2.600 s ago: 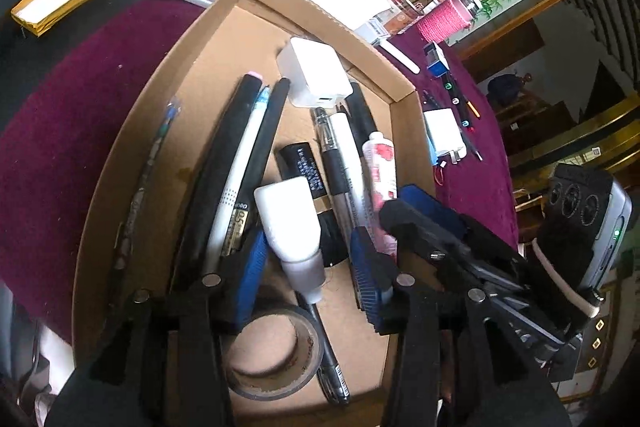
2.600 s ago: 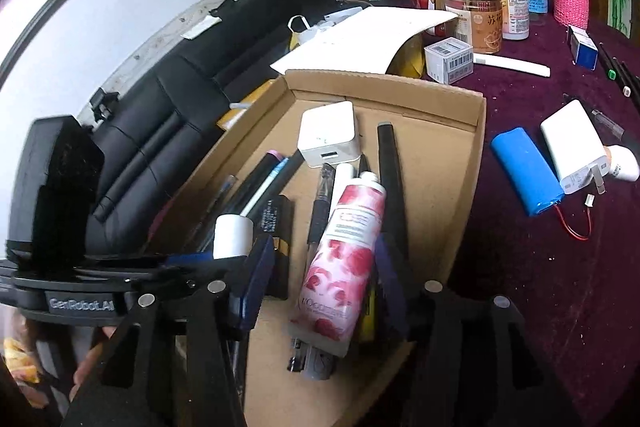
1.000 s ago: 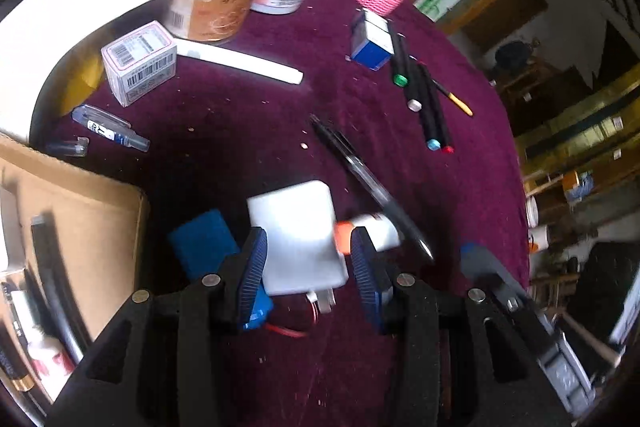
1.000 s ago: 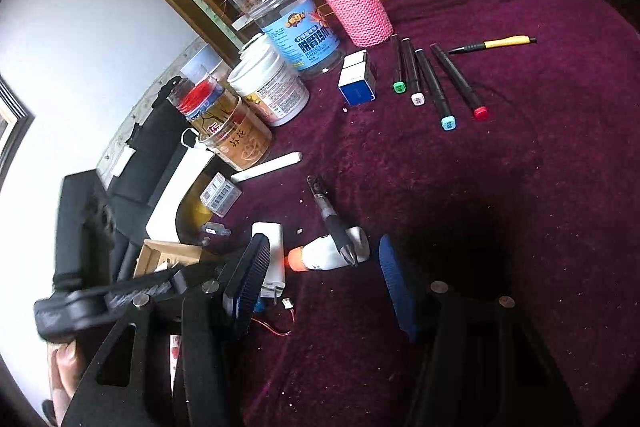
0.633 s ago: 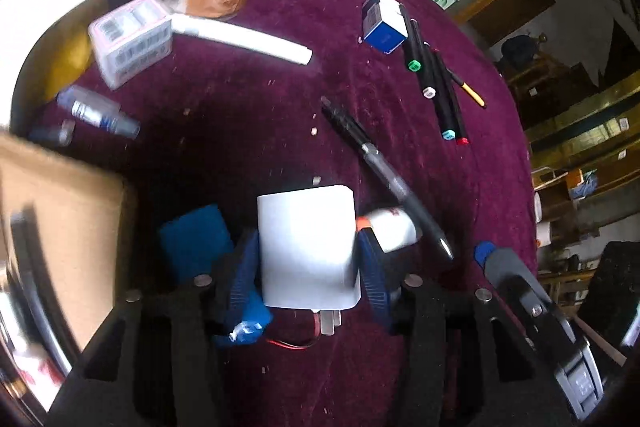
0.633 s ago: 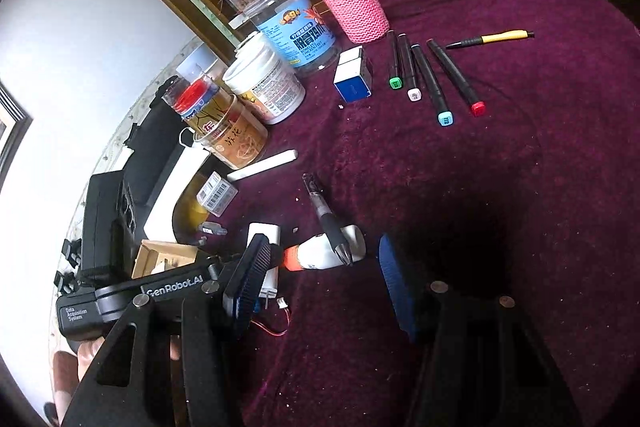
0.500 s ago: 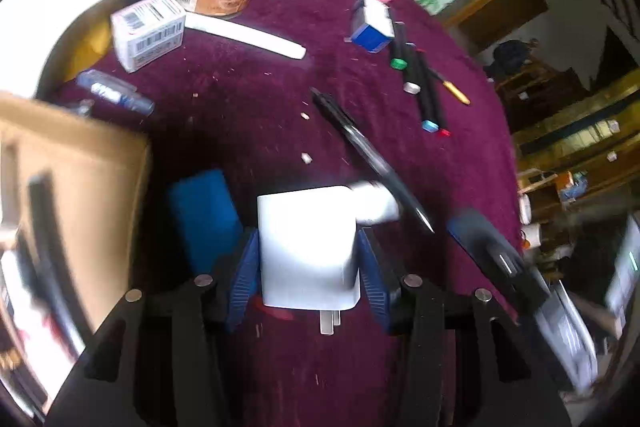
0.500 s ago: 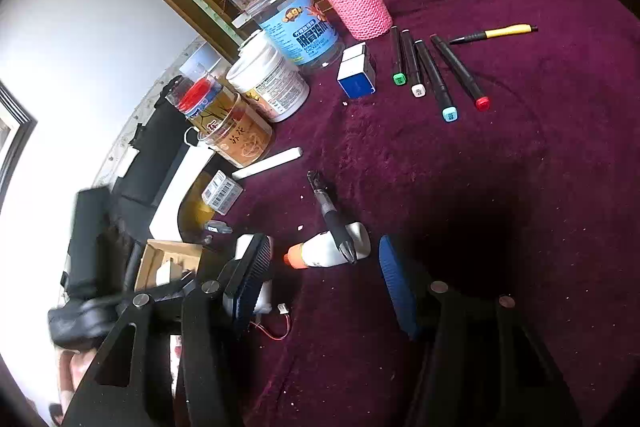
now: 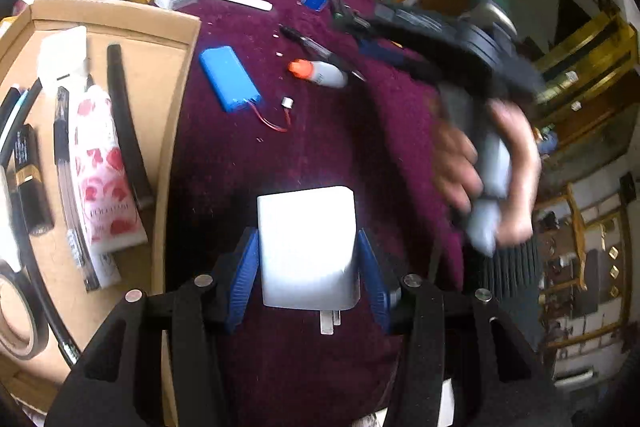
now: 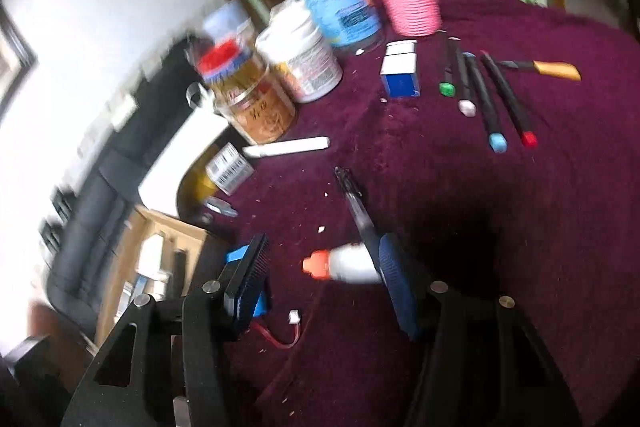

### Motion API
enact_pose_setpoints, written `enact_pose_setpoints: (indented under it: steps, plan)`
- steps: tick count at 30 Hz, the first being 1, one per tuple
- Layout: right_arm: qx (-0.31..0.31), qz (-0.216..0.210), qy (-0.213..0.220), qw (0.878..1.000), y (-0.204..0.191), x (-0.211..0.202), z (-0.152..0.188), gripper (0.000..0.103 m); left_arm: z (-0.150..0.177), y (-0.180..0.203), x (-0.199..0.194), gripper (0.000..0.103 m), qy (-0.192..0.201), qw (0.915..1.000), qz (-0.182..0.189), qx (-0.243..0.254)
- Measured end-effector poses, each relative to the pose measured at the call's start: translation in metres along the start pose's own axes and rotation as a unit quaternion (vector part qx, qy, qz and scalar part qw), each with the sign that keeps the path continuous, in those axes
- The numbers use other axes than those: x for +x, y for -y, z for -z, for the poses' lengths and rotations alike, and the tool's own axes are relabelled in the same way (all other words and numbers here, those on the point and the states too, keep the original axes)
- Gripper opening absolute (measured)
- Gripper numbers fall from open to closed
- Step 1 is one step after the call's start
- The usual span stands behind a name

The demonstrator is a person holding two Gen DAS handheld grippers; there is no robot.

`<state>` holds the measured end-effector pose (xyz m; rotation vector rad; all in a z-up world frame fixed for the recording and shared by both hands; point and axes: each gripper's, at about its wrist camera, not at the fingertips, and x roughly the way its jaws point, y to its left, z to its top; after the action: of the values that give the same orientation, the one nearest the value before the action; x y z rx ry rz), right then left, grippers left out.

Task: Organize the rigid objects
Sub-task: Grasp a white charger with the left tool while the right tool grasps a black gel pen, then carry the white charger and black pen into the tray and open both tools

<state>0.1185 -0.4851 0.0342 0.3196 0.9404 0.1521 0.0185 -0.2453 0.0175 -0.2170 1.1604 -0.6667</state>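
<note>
— What's the left tool (image 9: 306, 267) got?
— A white charger (image 9: 307, 247), clenched between its blue pads above the maroon worktop (image 9: 320, 155), beside the cardboard box (image 9: 160, 75).
— And the right tool (image 10: 322, 279)?
— Spread wide, empty, poised over a white orange-capped bottle (image 10: 344, 266).

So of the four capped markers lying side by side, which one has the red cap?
The outermost marker, nearest the yellow-handled tool; its neighbours are capped blue, white and green.
</note>
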Motion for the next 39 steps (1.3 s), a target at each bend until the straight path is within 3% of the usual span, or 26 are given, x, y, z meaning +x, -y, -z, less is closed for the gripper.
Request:
enact_pose_setpoints:
  steps: [4, 6, 8, 12, 16, 21, 24, 28, 34, 39]
  plan:
    - [-0.027, 0.057, -0.049, 0.997, -0.001, 0.039, -0.021, 0.05, 0.004, -0.004, -0.015, 0.047, 0.009, 0.9998, 0.016, 0.003]
    - [-0.023, 0.059, -0.081, 0.995, 0.005, 0.056, -0.021, 0.038, 0.006, -0.01, -0.027, 0.047, 0.018, 0.9997, 0.018, 0.004]
    - [-0.018, 0.049, -0.108, 0.993, 0.009, 0.068, -0.017, 0.018, 0.005, -0.019, -0.035, 0.047, 0.026, 0.9995, 0.017, -0.002]
    - [-0.02, 0.078, -0.095, 0.992, 0.001, 0.064, -0.011, 0.009, 0.009, -0.033, -0.045, 0.047, 0.032, 0.9991, 0.021, -0.02]
    - [-0.005, 0.07, -0.059, 0.996, -0.011, 0.037, -0.002, 0.009, 0.017, -0.045, -0.065, 0.047, 0.047, 0.9981, 0.024, -0.031]
    - [-0.019, -0.012, -0.006, 1.0, -0.069, -0.017, 0.037, 0.009, 0.022, -0.071, -0.097, 0.047, 0.07, 0.9958, 0.011, -0.057]
    - [-0.025, -0.081, -0.006, 0.996, -0.113, -0.023, 0.064, 0.009, 0.023, -0.092, -0.121, 0.047, 0.094, 0.9925, -0.027, -0.073]
    - [-0.058, -0.133, -0.03, 0.989, -0.17, -0.002, 0.085, 0.01, 0.018, -0.123, -0.133, 0.047, 0.113, 0.9847, -0.087, -0.1]
    - [-0.081, -0.16, -0.062, 0.982, -0.216, 0.024, 0.109, 0.01, 0.011, -0.151, -0.114, 0.047, 0.1, 0.9803, -0.127, -0.113]
    - [-0.104, -0.108, -0.041, 0.988, -0.225, 0.031, 0.116, 0.01, 0.013, -0.162, -0.102, 0.048, 0.086, 0.9779, -0.152, -0.115]
